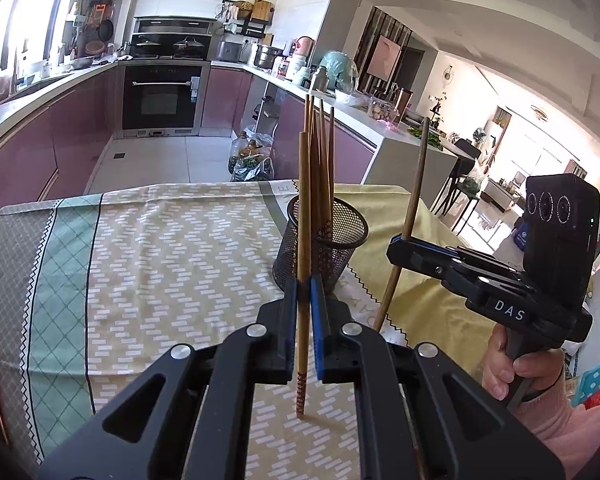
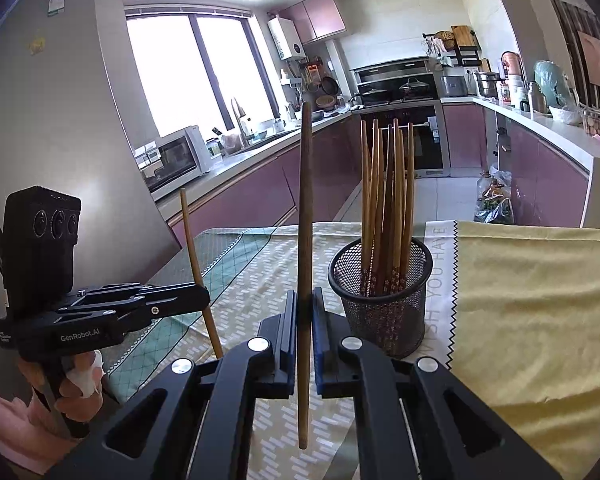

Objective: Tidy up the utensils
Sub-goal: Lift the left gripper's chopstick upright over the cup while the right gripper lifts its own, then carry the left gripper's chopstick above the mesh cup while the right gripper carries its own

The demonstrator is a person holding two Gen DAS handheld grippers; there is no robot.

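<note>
A black mesh cup [image 1: 323,245] [image 2: 381,304] stands on the cloth-covered table and holds several wooden chopsticks [image 2: 388,208] upright. My left gripper [image 1: 304,284] [image 2: 204,294] is shut on a light wooden chopstick [image 1: 303,216] [image 2: 198,272], held nearly upright just in front and left of the cup. My right gripper [image 2: 305,300] [image 1: 398,246] is shut on a darker wooden chopstick [image 2: 305,208] [image 1: 414,196], also upright, to the right of the cup in the left wrist view. Both chopsticks' lower tips hang above the cloth.
A patterned tablecloth [image 1: 172,240] and a yellow cloth [image 2: 540,304] cover the table. Behind it run kitchen counters [image 1: 28,96], an oven [image 1: 162,96] and bags on the floor [image 1: 252,156]. A hand [image 1: 516,376] grips the right handle.
</note>
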